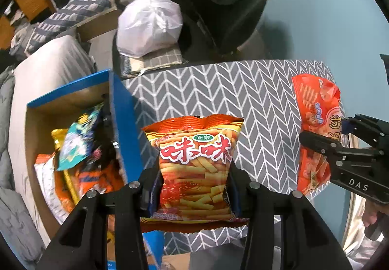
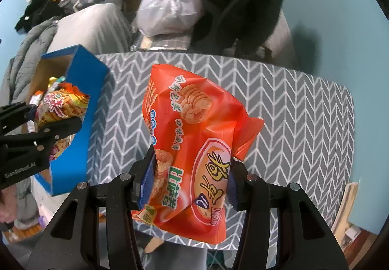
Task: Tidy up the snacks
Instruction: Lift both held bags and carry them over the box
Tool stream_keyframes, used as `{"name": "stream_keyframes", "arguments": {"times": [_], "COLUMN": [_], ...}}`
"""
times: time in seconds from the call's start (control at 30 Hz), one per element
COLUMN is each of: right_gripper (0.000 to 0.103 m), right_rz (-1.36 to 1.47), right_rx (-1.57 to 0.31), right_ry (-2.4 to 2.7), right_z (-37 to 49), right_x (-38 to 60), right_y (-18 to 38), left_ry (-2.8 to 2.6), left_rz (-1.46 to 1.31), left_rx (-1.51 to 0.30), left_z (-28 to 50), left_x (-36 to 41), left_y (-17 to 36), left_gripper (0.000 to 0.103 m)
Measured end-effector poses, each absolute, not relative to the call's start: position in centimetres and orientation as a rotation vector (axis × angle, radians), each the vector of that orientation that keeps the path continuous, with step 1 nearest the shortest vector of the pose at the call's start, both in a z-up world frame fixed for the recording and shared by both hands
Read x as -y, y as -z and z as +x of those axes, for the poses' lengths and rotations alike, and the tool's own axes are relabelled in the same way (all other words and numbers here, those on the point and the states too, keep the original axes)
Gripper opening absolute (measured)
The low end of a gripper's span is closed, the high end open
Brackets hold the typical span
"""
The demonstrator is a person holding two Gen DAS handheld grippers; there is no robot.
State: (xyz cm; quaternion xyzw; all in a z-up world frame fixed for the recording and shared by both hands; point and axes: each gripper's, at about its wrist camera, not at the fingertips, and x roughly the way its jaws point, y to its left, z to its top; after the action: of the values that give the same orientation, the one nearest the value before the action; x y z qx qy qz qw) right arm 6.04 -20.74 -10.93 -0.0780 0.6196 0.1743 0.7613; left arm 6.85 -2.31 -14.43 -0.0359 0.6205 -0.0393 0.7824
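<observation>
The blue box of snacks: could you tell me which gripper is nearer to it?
Left. The left gripper, shut on the fries bag, is beside the blue box; the right gripper, holding the orange chip bag, is farther over the tablecloth.

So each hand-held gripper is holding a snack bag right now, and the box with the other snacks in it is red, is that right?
Not quite. The box is blue, as both wrist views show. The rest holds: the left hand-held gripper grips the fries bag and the right hand-held gripper grips the orange chips bag.
</observation>
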Motion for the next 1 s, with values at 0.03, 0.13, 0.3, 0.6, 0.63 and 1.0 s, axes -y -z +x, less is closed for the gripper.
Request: {"name": "stream_keyframes", "arguments": {"times": [0.03,0.13,0.3,0.6,0.63,1.0], "right_gripper": [0.049,0.049,0.049,0.049,0.049,0.049], "right_rz": [-0.176,-0.187,-0.212,-0.246,-0.245,-0.289], "right_rx": [-1.345,-1.34,-1.337,-1.335,-1.336,-1.345], "right_ry": [-0.392,-0.429,-0.497,-0.625,-0.637,-0.774], "right_z": [6.0,5.8,5.5,5.5,5.5,5.7], "right_x": [20.2,18.4,15.2,9.1,8.5,-0.2], "right_y": [10.7,10.6,10.5,9.9,9.9,10.4], "left_ry": [0.079,0.044,-0.013,-0.132,-0.15,-0.27], "left_rz": [-0.085,-0.122,-0.188,-0.295,-0.306,-0.414], "left_rx": [-1.336,-1.319,-1.306,-1.278,-1.276,-1.274], "left_z": [6.6,5.5,4.0,1.0,0.6,-2.1], "left_x": [1.9,0.0,-2.9,-9.1,-9.9,-15.5], "left_y": [14.2,13.5,13.0,12.8,12.9,14.6], "left_gripper": [0.046,0.046,0.046,0.046,0.046,0.046]}}
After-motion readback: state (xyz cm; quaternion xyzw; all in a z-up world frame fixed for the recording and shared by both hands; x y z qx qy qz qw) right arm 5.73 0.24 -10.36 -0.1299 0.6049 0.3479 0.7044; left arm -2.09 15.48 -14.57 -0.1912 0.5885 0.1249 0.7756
